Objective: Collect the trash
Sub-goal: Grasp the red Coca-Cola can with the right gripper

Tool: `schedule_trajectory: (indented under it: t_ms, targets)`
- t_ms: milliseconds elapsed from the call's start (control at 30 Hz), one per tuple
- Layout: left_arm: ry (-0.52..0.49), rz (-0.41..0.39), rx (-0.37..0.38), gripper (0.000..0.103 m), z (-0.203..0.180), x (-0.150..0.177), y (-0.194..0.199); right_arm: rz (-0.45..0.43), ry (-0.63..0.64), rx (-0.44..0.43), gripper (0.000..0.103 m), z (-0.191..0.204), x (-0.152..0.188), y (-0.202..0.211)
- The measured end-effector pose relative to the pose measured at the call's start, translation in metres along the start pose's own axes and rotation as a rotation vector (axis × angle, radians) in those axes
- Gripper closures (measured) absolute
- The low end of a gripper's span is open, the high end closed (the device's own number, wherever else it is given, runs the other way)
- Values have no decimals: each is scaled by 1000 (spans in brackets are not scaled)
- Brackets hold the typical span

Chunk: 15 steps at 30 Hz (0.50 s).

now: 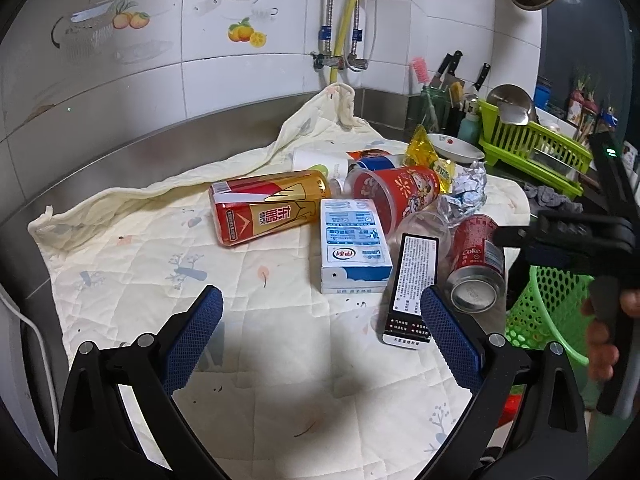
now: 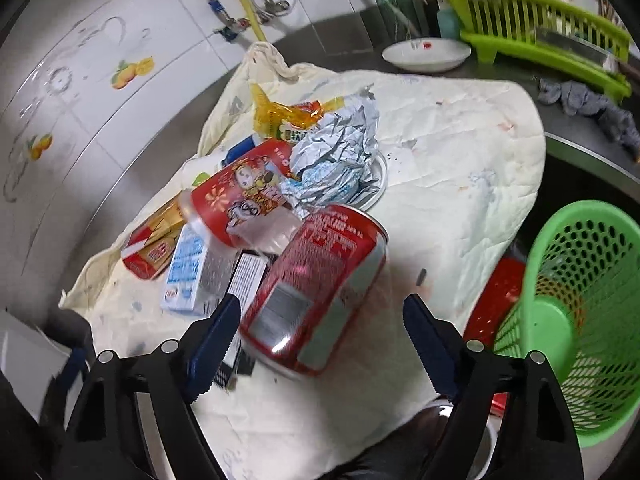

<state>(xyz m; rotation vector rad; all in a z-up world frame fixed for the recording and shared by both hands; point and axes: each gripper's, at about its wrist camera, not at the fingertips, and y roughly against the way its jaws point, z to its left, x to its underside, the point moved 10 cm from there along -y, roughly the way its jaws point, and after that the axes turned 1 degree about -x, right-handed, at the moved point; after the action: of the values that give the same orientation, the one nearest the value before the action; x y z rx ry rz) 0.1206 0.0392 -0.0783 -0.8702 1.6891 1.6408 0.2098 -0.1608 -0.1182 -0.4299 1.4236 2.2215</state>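
Note:
Trash lies in a heap on a cream quilted cloth (image 1: 140, 248). It holds a red Coke can (image 1: 478, 264) on its side, a white and blue milk carton (image 1: 354, 246), a black and white box (image 1: 414, 284), a red and gold can (image 1: 268, 210), a red printed cup (image 1: 396, 194), crumpled foil (image 1: 466, 194) and a yellow wrapper (image 1: 426, 154). My left gripper (image 1: 320, 322) is open and empty, in front of the carton. My right gripper (image 2: 322, 322) is open around the Coke can (image 2: 316, 284), its pads clear of it. A green mesh basket (image 2: 576, 316) stands at the right.
A green dish rack (image 1: 532, 144), a white dish (image 1: 456, 148), knives and a brush stand at the back right. A grey rag (image 2: 588, 108) lies on the steel counter. A tiled wall with pipes is behind. A red object (image 2: 498, 296) sits below the basket.

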Motion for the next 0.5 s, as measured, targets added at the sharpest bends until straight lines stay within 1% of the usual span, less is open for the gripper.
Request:
schedule_trajectory:
  t_ms: [67, 267, 500]
  targets:
    - [-2, 3, 5, 7, -1, 0, -1, 27, -45, -14, 26, -3, -3, -8]
    - [-12, 19, 46, 10, -9, 1, -5, 75, -132, -35, 27, -12, -8, -29]
    - [-36, 49, 124, 17, -27, 5, -11, 154, -265, -167, 26, -16, -4, -50]
